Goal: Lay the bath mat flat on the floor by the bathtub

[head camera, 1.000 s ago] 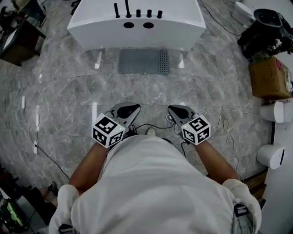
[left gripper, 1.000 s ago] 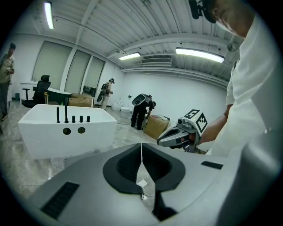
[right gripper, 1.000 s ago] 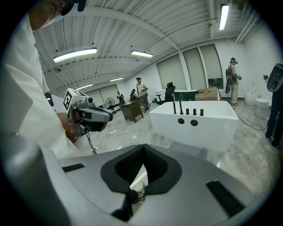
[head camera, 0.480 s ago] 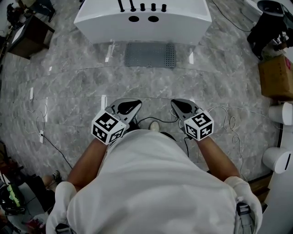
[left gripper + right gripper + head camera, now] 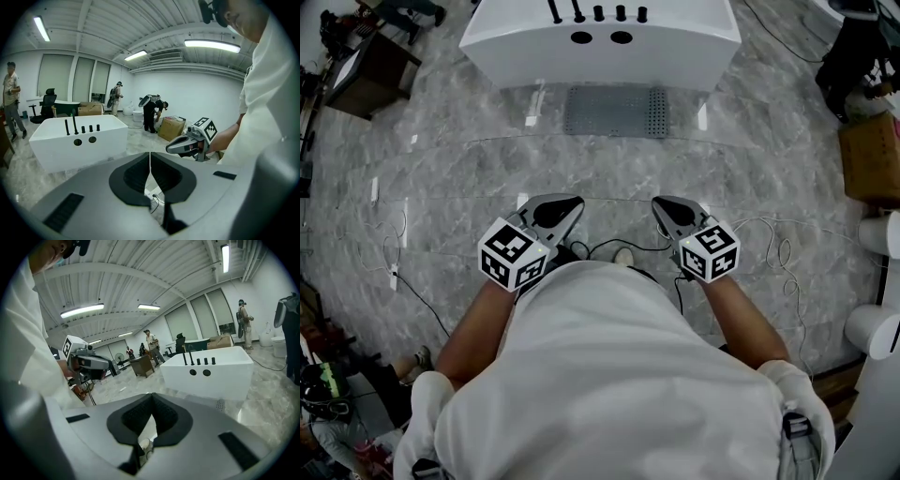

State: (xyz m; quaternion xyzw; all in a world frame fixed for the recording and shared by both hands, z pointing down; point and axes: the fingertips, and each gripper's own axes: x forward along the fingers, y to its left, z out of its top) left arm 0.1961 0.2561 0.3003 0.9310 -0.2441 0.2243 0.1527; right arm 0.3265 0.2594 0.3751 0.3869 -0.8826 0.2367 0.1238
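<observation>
A white bathtub (image 5: pixel 600 52) with black fittings (image 5: pixel 598 13) and two round holes along its rim stands at the far side of a grey marbled floor (image 5: pixel 441 178). Loose cables (image 5: pixel 773 251) trail across the tiles to the right, and a thin one runs on the left. A cardboard box (image 5: pixel 870 155) and two white cylinders (image 5: pixel 879 234) stand along the right edge, with a dark cabinet (image 5: pixel 367 67) at the far left. Other people (image 5: pixel 152 112) are at work in the background of the left gripper view. The bath mat (image 5: pixel 616 112) is a grey rectangle lying flat on the floor with its long side against the foot of the bathtub. Its right end is patterned with rows of small dots. Bare floor lies between it and the two tools, which are well apart from it. The left tool (image 5: pixel 576 201) and the right tool (image 5: pixel 657 202) are held side by side in front of the person's white shirt, each with its jaws pressed together on nothing. Their cubes (image 5: pixel 514 253) bear black-and-white square markers, and the print on the box is too small to read
</observation>
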